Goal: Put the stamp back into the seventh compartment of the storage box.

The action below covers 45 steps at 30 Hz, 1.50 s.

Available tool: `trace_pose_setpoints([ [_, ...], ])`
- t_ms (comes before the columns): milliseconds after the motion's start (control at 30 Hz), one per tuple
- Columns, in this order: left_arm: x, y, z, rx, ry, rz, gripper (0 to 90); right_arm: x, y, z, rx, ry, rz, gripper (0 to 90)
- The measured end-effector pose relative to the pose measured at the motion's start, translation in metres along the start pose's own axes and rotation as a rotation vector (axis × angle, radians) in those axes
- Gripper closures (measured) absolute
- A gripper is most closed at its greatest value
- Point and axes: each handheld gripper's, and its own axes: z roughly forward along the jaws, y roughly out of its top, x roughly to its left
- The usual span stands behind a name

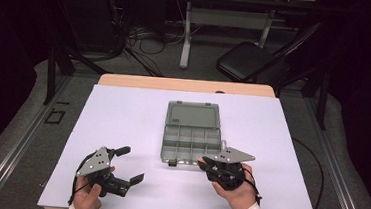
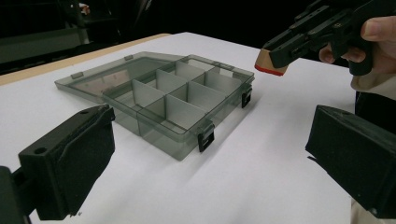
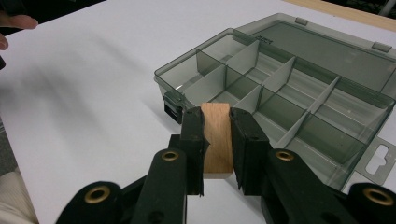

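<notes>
Black left gripper (image 1: pixel 127 164) rests at the near left of the white table (image 1: pixel 122 114), jaws spread and empty. Centre: grey compartment box (image 1: pixel 191 141), lid laid open. Right gripper (image 3: pixel 217 140), at the box's near right corner, clamps a wooden block (image 3: pixel 217 135) above the table.

The desk (image 1: pixel 121 124) has a white top surface, with a wooden strip exposed along its far edge. One item lies directly on it: a grey translucent compartment box (image 1: pixel 191 140), lid open flat toward the far edge, positioned centrally, slightly nearer the right edge.
</notes>
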Motion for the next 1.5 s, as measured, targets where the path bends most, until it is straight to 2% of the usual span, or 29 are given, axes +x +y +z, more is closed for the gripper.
trace_pose_setpoints([
  [367, 0.000, 0.000, 0.000, 0.000, 0.001, 0.001, 0.9, -0.004, 0.012, 0.004, 0.001, -0.015, 0.009, 76.4],
  [733, 0.000, 0.000, 0.000, 0.000, -0.001, 0.002, 0.9, -0.013, 0.026, 0.011, 0.039, -0.029, 0.005, 76.4],
  [967, 0.000, 0.000, 0.000, 0.001, -0.001, 0.002, 0.9, -0.019, 0.033, 0.013, 0.059, -0.030, 0.022, 76.4],
  [1500, 0.000, 0.000, 0.000, 0.000, -0.003, -0.001, 0.9, -0.028, 0.040, 0.026, 0.116, -0.031, 0.036, 76.4],
])
